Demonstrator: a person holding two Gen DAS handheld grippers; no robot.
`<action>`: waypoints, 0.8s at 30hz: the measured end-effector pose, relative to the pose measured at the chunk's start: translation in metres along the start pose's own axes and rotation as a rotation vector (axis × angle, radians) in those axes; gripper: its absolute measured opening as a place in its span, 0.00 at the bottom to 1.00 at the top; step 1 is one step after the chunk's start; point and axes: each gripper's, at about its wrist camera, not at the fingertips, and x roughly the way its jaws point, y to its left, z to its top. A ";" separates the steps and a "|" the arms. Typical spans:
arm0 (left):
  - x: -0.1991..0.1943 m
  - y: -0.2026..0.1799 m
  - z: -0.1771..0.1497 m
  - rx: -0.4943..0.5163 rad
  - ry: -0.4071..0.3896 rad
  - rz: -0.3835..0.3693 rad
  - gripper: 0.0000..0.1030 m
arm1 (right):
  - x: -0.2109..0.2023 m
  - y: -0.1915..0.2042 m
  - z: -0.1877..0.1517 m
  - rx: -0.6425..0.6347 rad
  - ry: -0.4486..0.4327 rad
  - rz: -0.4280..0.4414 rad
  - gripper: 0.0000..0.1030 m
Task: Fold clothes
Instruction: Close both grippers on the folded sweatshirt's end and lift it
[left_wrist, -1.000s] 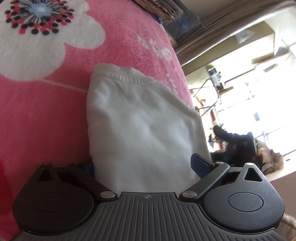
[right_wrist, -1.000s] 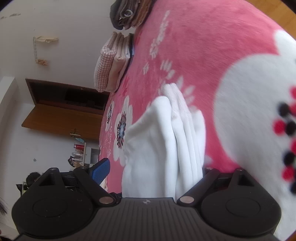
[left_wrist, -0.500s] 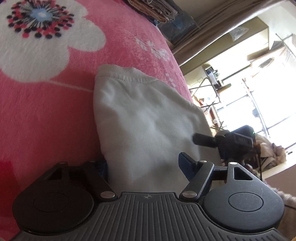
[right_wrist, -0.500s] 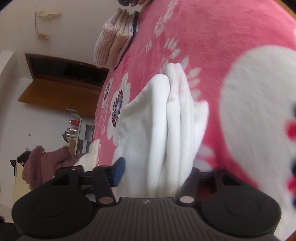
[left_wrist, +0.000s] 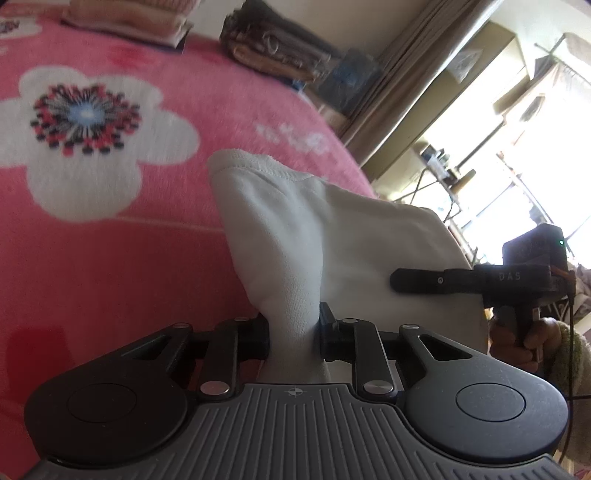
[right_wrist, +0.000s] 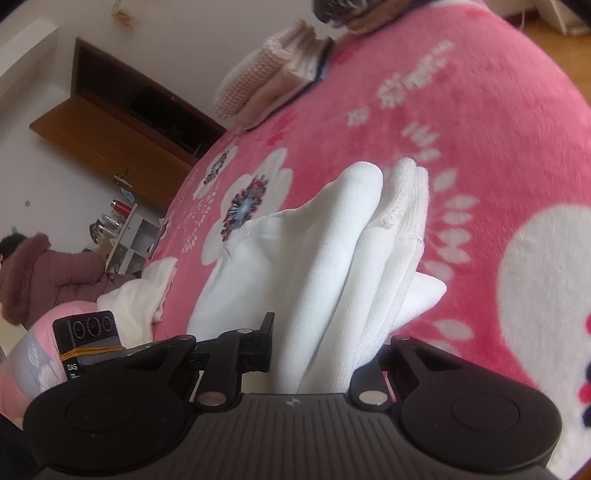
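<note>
A folded white garment (left_wrist: 332, 236) lies on the pink flowered blanket (left_wrist: 92, 258). My left gripper (left_wrist: 293, 336) is closing, its pads pinching the garment's near corner into a bunched neck. In the right wrist view the same white garment (right_wrist: 332, 258) shows its stacked folded edges. My right gripper (right_wrist: 314, 354) is closing too, its jaws clamped round the thick layered edge. The right gripper's black finger (left_wrist: 436, 280) and the hand (left_wrist: 517, 347) holding it appear at the right of the left wrist view. The held ends are lifted off the blanket.
Folded clothes stacks (left_wrist: 269, 51) and a pink checked pile (right_wrist: 266, 81) sit at the blanket's far end. Another white garment (right_wrist: 140, 299) lies near the edge. A person in a maroon coat (right_wrist: 40, 277) sits beyond the bed. A wooden cabinet (right_wrist: 118, 140) lines the wall.
Both grippers went from wide open around the garment to closed on it. Both have lifted and rolled, pulling the garment's near edge up off the blanket.
</note>
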 end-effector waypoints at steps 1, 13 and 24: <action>-0.005 -0.003 0.000 0.005 -0.013 -0.001 0.20 | -0.004 0.007 -0.002 -0.019 -0.009 -0.010 0.19; -0.083 -0.047 -0.002 0.104 -0.231 -0.054 0.18 | -0.065 0.115 -0.034 -0.241 -0.198 -0.123 0.17; -0.176 -0.082 0.031 0.250 -0.510 -0.155 0.18 | -0.119 0.256 -0.047 -0.470 -0.420 -0.250 0.17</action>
